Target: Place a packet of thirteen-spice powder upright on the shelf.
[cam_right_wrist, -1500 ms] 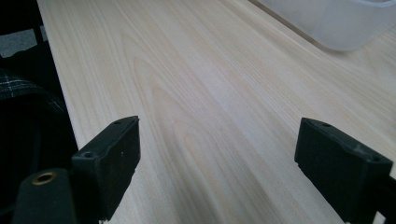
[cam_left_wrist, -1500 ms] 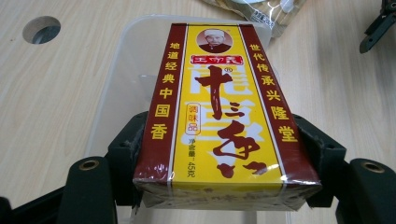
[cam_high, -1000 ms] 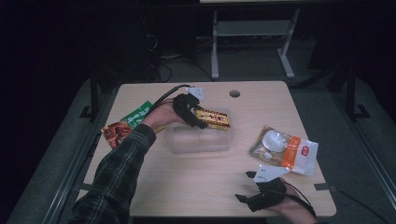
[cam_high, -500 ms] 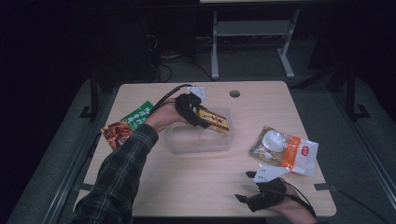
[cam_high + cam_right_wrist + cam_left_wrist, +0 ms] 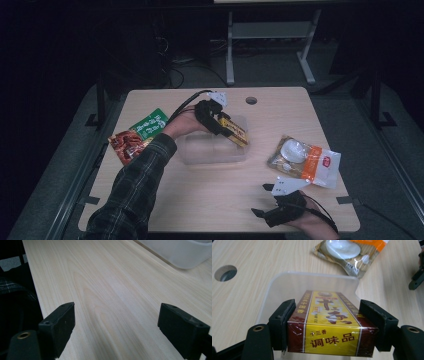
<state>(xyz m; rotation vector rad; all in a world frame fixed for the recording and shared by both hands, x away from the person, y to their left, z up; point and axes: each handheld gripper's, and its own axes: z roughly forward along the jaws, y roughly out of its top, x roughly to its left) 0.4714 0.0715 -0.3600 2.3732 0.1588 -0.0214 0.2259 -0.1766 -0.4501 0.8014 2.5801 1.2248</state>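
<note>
A yellow and maroon box [image 5: 236, 133] with Chinese characters hangs tilted over a clear plastic container [image 5: 215, 154] at the table's middle. My left gripper [image 5: 220, 125] is shut on it. In the left gripper view the two black pads press the long sides of the box [image 5: 329, 325], and the container [image 5: 287, 285] lies right below and ahead. My right gripper [image 5: 265, 215] rests low at the near edge of the table. Its jaws stand wide open over bare wood in the right gripper view [image 5: 117, 308], with nothing between them.
A white and orange snack bag [image 5: 305, 160] lies to the right of the container. A green packet [image 5: 150, 125] and a red packet [image 5: 127, 145] lie at the left edge. A cable hole [image 5: 251, 100] sits at the back. The container's corner [image 5: 180, 252] shows far ahead of the right gripper.
The left gripper and the box have shifted slightly right and down toward the container. The right gripper has stayed put.
</note>
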